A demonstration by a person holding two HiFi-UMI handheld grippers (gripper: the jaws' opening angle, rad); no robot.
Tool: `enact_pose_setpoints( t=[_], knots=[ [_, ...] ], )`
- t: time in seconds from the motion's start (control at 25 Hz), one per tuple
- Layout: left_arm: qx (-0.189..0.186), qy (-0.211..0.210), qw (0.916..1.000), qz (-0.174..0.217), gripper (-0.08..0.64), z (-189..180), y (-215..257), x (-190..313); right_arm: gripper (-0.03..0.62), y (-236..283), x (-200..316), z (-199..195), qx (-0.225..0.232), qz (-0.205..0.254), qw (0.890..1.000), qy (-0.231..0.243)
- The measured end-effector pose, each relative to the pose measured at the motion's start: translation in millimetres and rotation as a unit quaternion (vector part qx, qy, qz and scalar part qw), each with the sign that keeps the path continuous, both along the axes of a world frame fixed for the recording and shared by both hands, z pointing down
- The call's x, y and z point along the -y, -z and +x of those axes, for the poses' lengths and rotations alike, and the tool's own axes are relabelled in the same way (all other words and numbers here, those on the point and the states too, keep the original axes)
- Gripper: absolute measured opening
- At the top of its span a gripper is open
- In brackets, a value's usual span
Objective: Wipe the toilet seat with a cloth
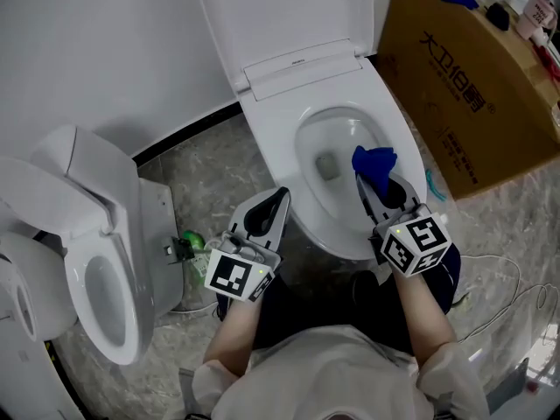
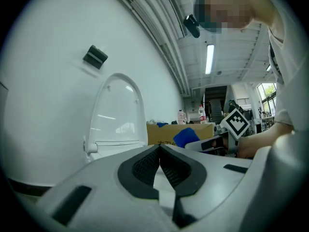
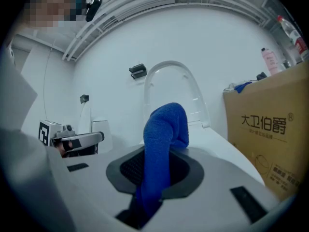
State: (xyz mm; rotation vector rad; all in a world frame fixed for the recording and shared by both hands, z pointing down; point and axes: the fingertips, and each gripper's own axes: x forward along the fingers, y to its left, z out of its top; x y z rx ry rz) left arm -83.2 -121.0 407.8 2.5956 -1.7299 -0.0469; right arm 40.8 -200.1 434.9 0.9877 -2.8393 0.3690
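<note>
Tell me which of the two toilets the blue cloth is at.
The middle toilet beside the cardboard box: the right tool holds the blue cloth there. The left toilet has none.

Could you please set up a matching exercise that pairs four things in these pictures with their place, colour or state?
Things:
1. cloth
2. left tool
3. lid
4. box

States:
A. shut, empty
B. raised upright
C. brown, right of the toilet
D. blue, gripped by the right tool

Pairs: 1-D, 2-A, 3-B, 4-C
</note>
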Motion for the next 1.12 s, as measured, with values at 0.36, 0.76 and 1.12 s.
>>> enact_pose_setpoints(
  t=[0.36,0.76,1.12],
  knots=[
    [-0.013,-0.013,0.9998,-0.003,0.005,3,1,-7,0.052,6,57,-36,-0.032,0.016,0.999,0.032],
    [-0.023,-0.001,0.9997,-0.006,0.005,-4,1,-29,0.052,-20,119,-70,-0.042,-0.003,0.999,0.013],
    [-0.023,0.016,0.9995,-0.015,0.005,-12,-5,-47,0.052,-38,166,-99,-0.062,-0.022,0.998,0.023]
  ],
)
